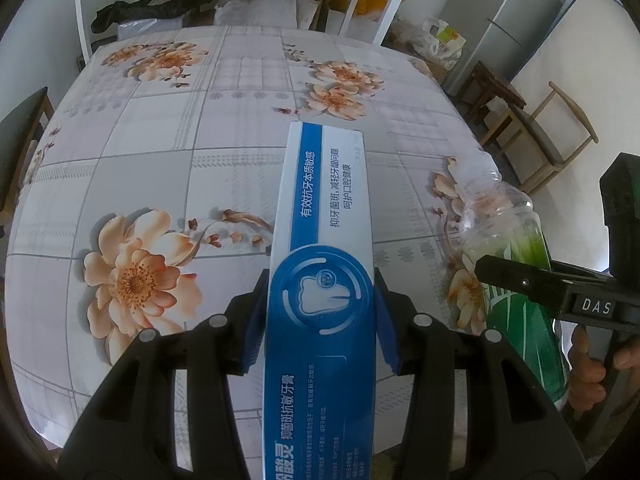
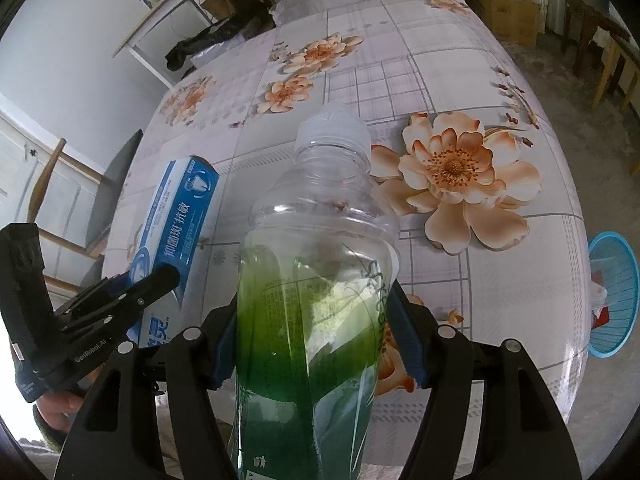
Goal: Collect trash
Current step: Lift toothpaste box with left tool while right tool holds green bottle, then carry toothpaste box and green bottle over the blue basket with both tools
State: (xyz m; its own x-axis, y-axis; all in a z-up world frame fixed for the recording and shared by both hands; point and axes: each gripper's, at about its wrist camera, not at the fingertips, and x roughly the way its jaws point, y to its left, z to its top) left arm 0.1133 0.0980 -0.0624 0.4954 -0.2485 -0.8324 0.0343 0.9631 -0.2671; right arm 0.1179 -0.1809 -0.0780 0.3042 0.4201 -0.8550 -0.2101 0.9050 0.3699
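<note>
My left gripper [image 1: 320, 320] is shut on a blue and white toothpaste box [image 1: 324, 216] and holds it lengthwise above the flowered tablecloth; the box also shows in the right wrist view [image 2: 176, 216]. My right gripper [image 2: 316, 340] is shut on a clear plastic bottle with a green label [image 2: 316, 280], cap pointing forward, above the table's near edge. The same bottle [image 1: 508, 240] and the right gripper [image 1: 532, 284] show at the right of the left wrist view.
A blue plastic basket [image 2: 616, 296] stands on the floor past the table's right edge. The round table [image 1: 168, 128] has a flowered cloth. Wooden chairs [image 1: 548, 136], a fridge [image 1: 520, 20], bags and boxes stand around it.
</note>
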